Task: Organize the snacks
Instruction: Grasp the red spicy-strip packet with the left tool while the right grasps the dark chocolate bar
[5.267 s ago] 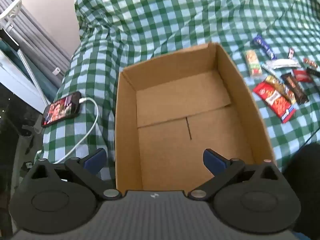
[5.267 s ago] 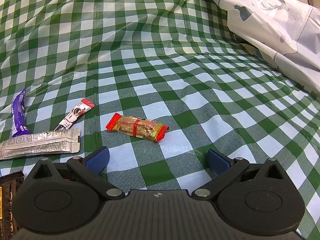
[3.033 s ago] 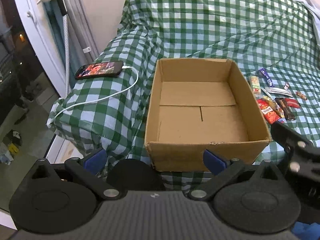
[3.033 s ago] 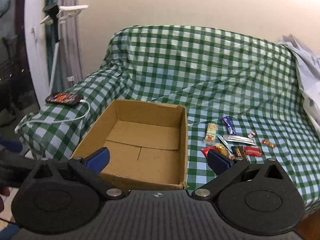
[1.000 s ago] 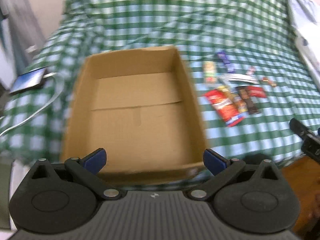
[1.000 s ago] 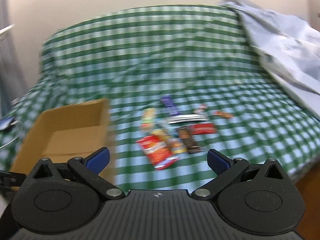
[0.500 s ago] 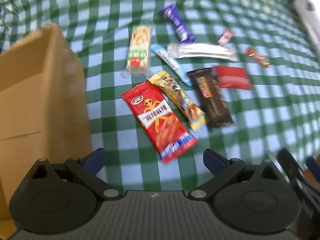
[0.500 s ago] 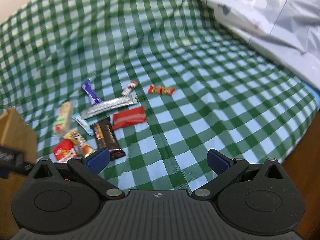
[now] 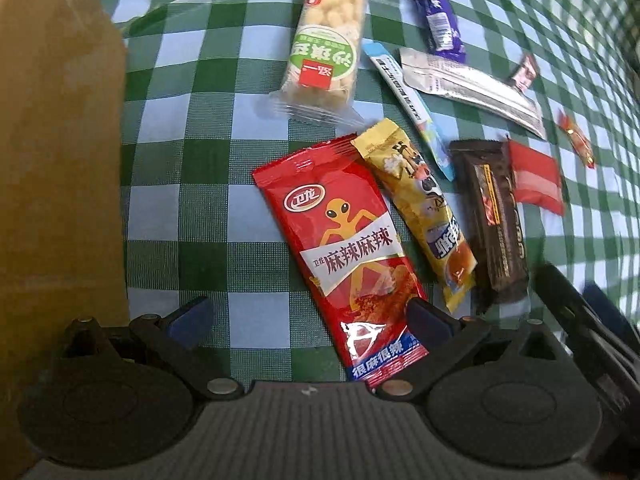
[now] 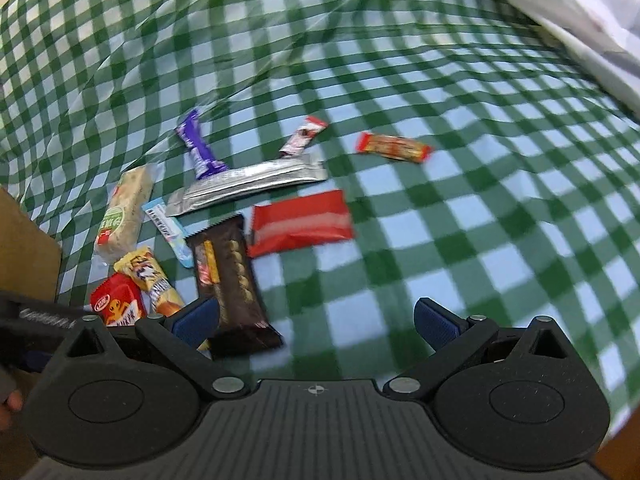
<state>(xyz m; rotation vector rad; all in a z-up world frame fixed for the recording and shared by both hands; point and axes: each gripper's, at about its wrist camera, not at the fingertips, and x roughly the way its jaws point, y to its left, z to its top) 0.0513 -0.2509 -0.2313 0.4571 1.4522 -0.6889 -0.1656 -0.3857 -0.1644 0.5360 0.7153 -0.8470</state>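
Snacks (image 9: 344,248) now fill view, nearer; cardboard box (image 9: 60,140) apparently edged left

A green-and-white checked cloth (image 10: 460,92) is covering the whole surface, and it is lying in soft creases and folds that are catching a faint sheen. At the far right edge a pale printed sheet (image 10: 580,8) is resting on the cloth in a rumpled heap. In the lower right corner a sliver of brown floor (image 10: 618,458) is showing past the cloth's edge.
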